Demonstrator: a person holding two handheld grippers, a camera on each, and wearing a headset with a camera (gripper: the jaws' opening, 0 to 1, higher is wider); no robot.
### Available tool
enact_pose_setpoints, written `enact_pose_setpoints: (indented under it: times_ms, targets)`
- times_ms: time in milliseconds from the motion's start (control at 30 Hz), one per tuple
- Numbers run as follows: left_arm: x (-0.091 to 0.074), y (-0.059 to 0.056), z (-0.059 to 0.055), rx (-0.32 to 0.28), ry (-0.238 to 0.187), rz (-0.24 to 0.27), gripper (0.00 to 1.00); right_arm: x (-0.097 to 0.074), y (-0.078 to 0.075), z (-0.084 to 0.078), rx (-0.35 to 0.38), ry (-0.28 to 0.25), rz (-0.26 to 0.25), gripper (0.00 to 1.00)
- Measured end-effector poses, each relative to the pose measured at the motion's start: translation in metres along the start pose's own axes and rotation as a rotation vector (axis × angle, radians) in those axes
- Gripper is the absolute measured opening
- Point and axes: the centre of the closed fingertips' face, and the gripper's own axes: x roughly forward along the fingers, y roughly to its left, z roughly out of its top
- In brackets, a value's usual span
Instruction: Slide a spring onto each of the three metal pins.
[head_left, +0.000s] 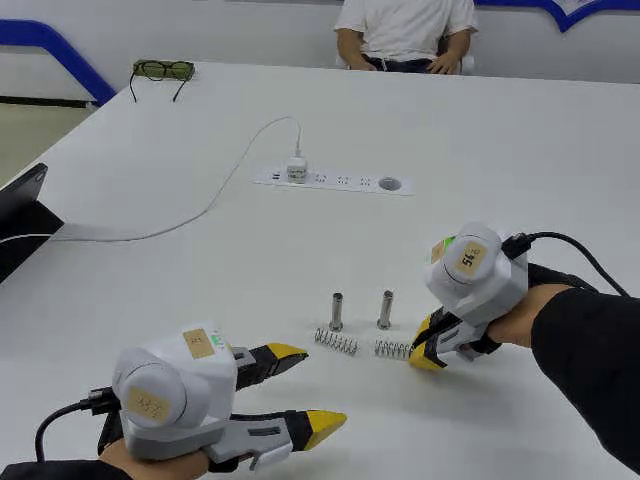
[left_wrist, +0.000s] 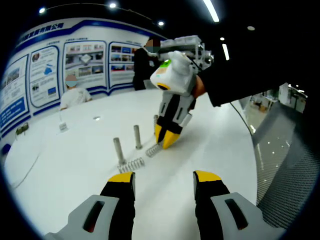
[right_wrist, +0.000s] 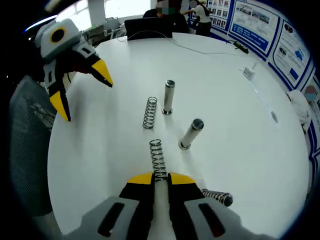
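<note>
Hovering at lower left: the left gripper, jaws spread wide with nothing between them, low over the tabletop.
Far left corner: sunglasses lying on the tabletop.
Middle back: a white lead running to a plug in the power strip.
Centre: the left pin, upright and bare; a loose spring flat just in front of it, apart from both grippers.
Right of centre: the right pin, upright and bare, near the left pin.
In front of it: the held spring, flat, free end near the right pin's base.
Right: the right gripper, jaws drawn narrow, pinching that spring's near end.
Beside its jaw: a spring-wrapped piece with a metal tip, lying flat; whether it is a pin, I cannot tell.
Far edge: a seated person.
</note>
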Motion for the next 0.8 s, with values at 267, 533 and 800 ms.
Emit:
enact_pose_setpoints:
  times_ms: [267,533,800]
  targets:
    - [0.002,-0.002,0.001,0.011,0.006,-0.009,0.47,-0.003,0.010,0.003,-0.051,0.008,0.013,0.12]
    - [0.010,-0.006,0.002,0.031,0.019,-0.029,0.45,-0.010,0.022,0.006,-0.082,0.004,0.030,0.11]
    - [0.016,-0.011,0.005,0.050,0.021,-0.053,0.44,-0.018,0.038,0.012,-0.096,-0.007,0.061,0.11]
